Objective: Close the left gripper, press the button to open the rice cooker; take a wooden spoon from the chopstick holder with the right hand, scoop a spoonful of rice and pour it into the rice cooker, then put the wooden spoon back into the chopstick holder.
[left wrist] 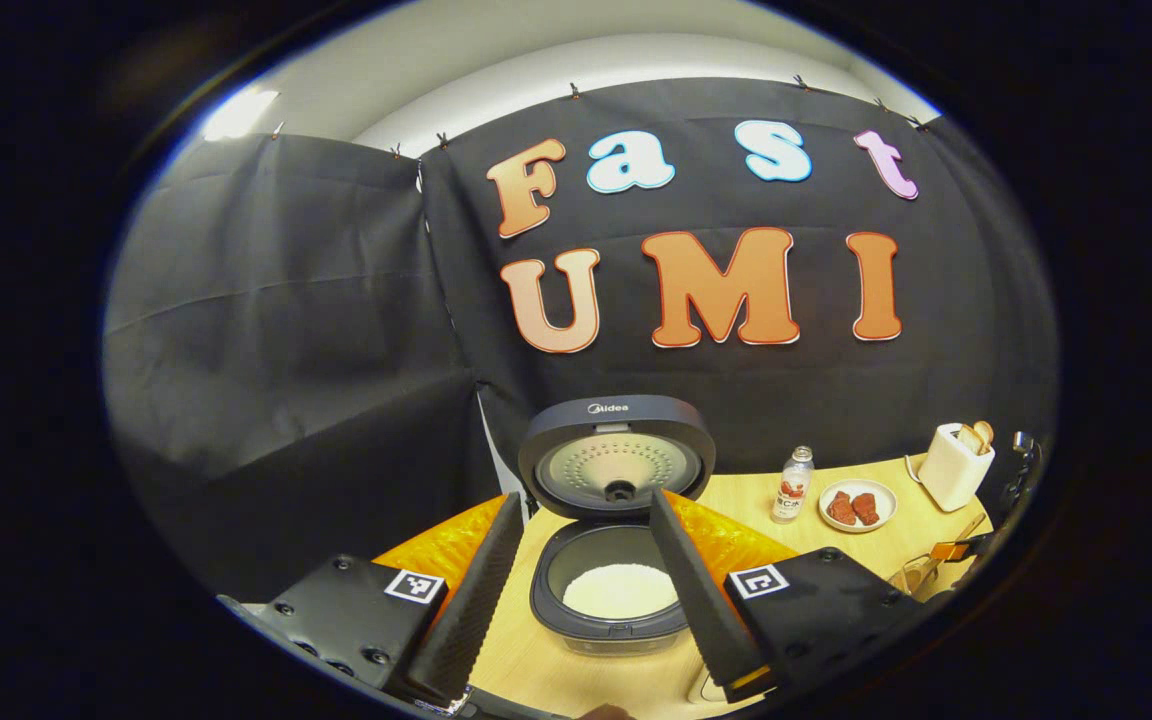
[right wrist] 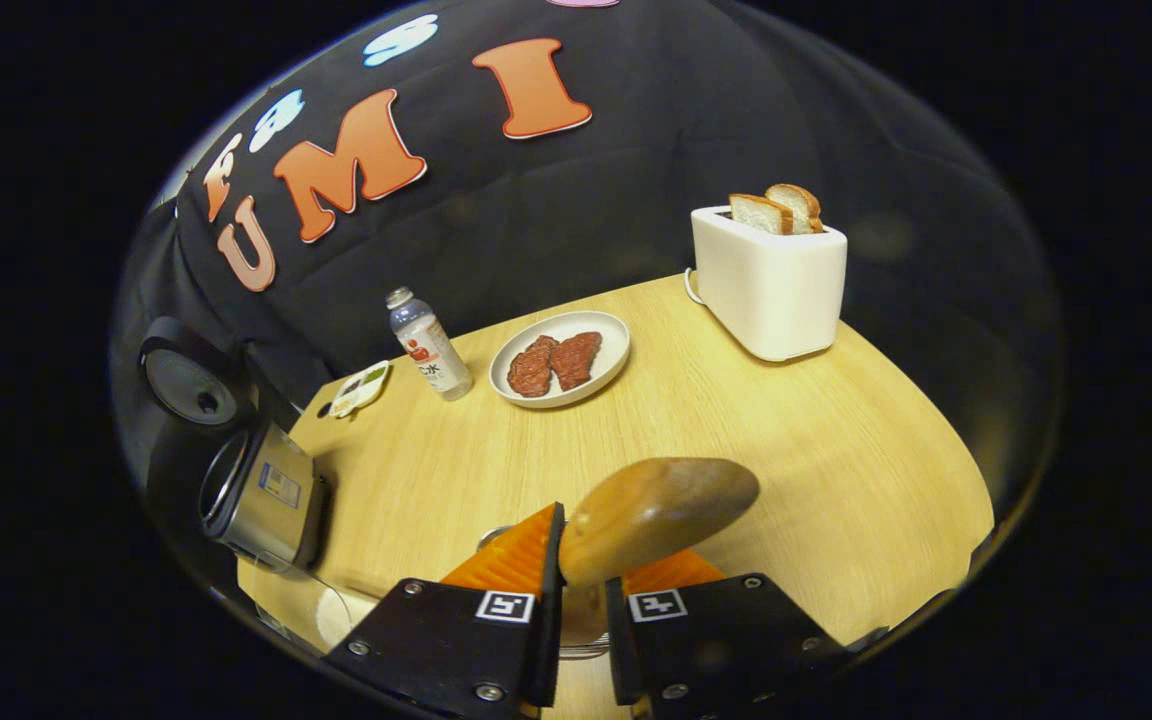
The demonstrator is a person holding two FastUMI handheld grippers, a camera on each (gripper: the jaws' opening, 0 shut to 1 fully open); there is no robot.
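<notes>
In the left gripper view the left gripper [left wrist: 586, 590] sits at the bottom of the frame with its two dark fingers spread wide apart, nothing between them but the rice cooker [left wrist: 614, 590], which stands on the wooden table [left wrist: 556, 665] just beyond the fingertips, at lower centre. The cooker's lid [left wrist: 617, 455] is swung up and back, its perforated inner plate facing the camera, and white rice [left wrist: 621, 590] lies in the open pot below it. To the right of the cooker, in the lower right of that frame, stand a small bottle [left wrist: 793, 485], a plate of red meat pieces [left wrist: 857, 505] and a white toaster [left wrist: 954, 465] with bread in its slots. In the right gripper view the right gripper [right wrist: 584, 575] is at bottom centre, its orange-backed fingers drawn close together and clamped on the wooden spoon [right wrist: 656, 515]; the spoon's rounded bowl sticks up and to the right just past the fingertips, over the table [right wrist: 836, 480]. The rice cooker [right wrist: 256, 495] appears at the left edge of that frame, well apart from the spoon, with its lid [right wrist: 191, 385] raised above it. The bottle [right wrist: 428, 345], the plate [right wrist: 561, 360] and the toaster [right wrist: 768, 275] stand across the upper middle and upper right.
</notes>
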